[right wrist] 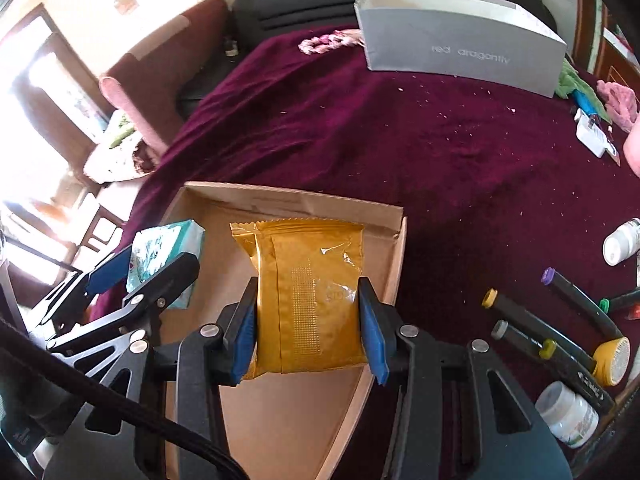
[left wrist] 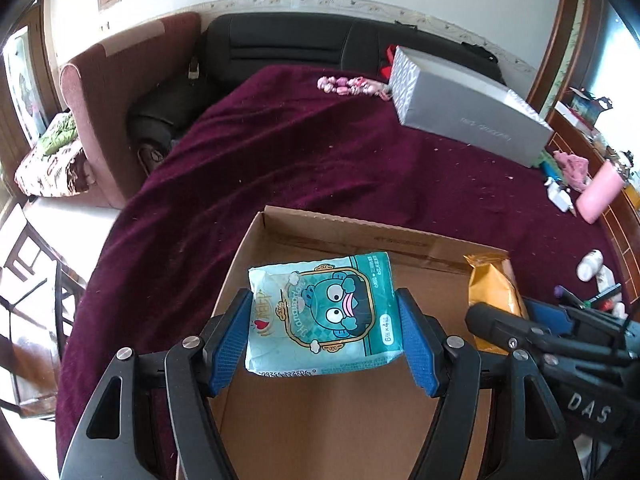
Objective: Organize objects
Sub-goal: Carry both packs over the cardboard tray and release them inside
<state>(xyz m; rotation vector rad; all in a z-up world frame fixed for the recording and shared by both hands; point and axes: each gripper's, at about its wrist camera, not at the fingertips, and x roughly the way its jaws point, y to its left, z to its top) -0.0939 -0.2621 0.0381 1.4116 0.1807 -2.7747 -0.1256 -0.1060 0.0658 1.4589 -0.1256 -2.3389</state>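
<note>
My left gripper [left wrist: 325, 340] is shut on a teal tissue pack [left wrist: 320, 312] printed with a cartoon face, held above the open cardboard box [left wrist: 280, 224]. My right gripper [right wrist: 308, 324] is shut on a gold foil packet [right wrist: 308, 288], also over the cardboard box [right wrist: 384, 216]. In the left wrist view the gold foil packet [left wrist: 492, 284] and the right gripper show at the right edge. In the right wrist view the tissue pack [right wrist: 168, 252] and the left gripper [right wrist: 148, 276] sit at the left. The box floor under both looks bare.
A maroon cloth [left wrist: 320, 152] covers the table. A grey shoe box [left wrist: 468, 108] stands at the far right with pink beads [left wrist: 348, 85] beside it. Markers [right wrist: 548, 312], white bottles [right wrist: 622, 242] and a jar [right wrist: 568, 412] lie right of the cardboard box. A sofa [left wrist: 108, 92] is beyond.
</note>
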